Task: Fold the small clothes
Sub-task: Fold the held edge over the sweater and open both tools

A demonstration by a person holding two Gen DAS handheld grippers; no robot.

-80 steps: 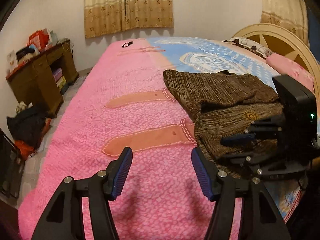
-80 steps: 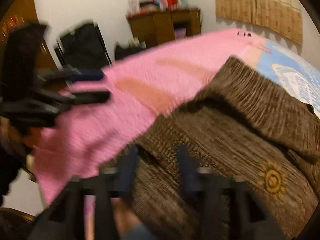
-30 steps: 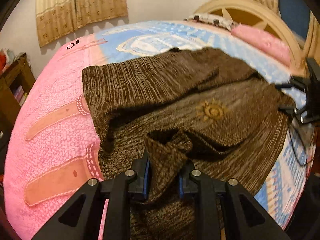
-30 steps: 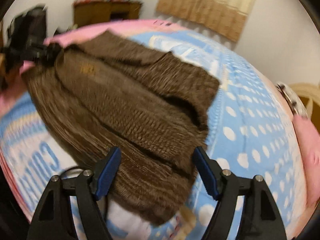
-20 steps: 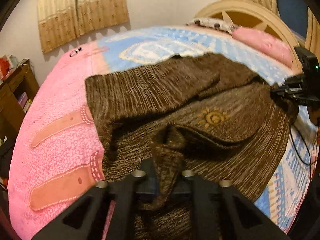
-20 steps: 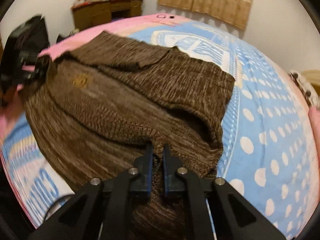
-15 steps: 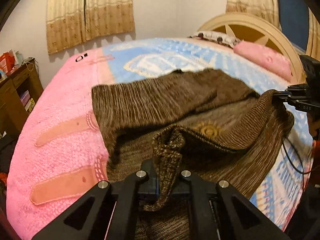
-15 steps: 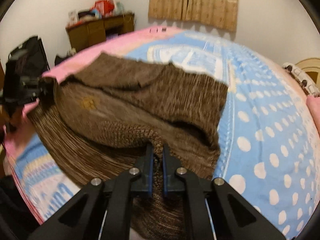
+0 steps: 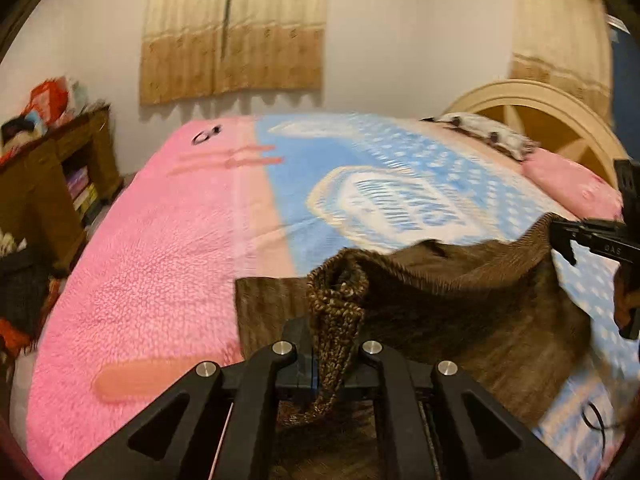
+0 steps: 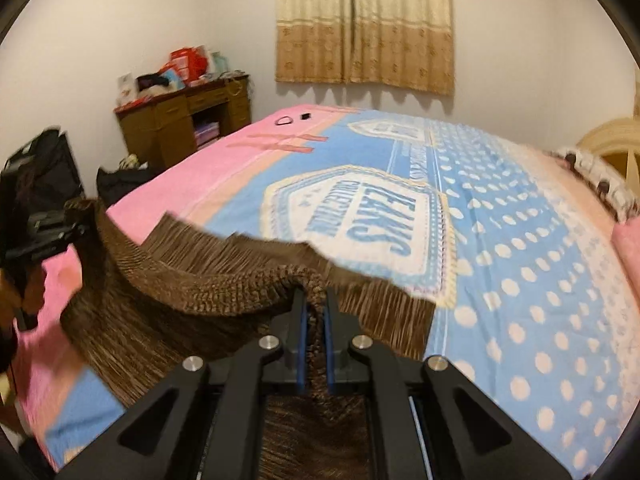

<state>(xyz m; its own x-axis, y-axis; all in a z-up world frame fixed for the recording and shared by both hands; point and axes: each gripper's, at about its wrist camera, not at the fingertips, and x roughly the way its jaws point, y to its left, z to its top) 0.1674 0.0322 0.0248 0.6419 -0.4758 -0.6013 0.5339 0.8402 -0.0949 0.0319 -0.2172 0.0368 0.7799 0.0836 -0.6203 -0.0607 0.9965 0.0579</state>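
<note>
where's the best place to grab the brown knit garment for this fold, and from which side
Grip the brown knit garment along its thick near edge at two spread corners, coming from the near side of the bed. That is where the left gripper and right gripper are shut on it: the ribbed edge bunches firmly, and the span between them hangs taut.

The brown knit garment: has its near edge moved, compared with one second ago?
Yes. The brown knit garment, shut in both the right gripper and left gripper, has risen off the bedspread; its near edge now hangs lifted between them.
</note>
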